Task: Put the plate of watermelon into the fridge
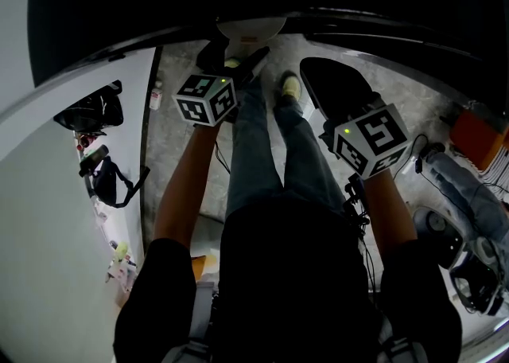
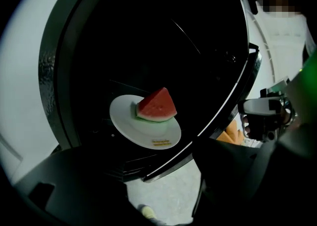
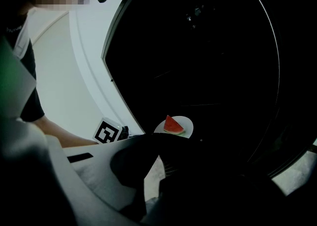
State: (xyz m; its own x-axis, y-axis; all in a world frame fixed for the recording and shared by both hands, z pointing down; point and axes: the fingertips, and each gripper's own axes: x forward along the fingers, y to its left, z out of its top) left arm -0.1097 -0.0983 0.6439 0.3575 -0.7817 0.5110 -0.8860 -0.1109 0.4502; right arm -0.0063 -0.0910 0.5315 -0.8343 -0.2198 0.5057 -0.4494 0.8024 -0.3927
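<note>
A white plate [image 2: 130, 121] with a red watermelon wedge [image 2: 157, 105] on it rests on a shelf inside the dark fridge [image 2: 148, 31]. The plate [image 3: 182, 122] also shows small and far in the right gripper view. Its rim [image 1: 250, 29] peeks out at the top of the head view. My left gripper [image 2: 163, 190] is just short of the plate, with its jaws wide open and nothing between them. It [image 1: 235, 59] points into the fridge opening. My right gripper [image 1: 338, 87] is held lower to the right, and its dark jaws are hard to make out.
The fridge's round dark door frame [image 2: 233, 96] curves around the opening. A black bag [image 1: 91, 111] and small items lie on the white surface to the left. Cables and equipment [image 1: 469, 194] crowd the floor on the right. Another person holds a device [image 2: 262, 113] nearby.
</note>
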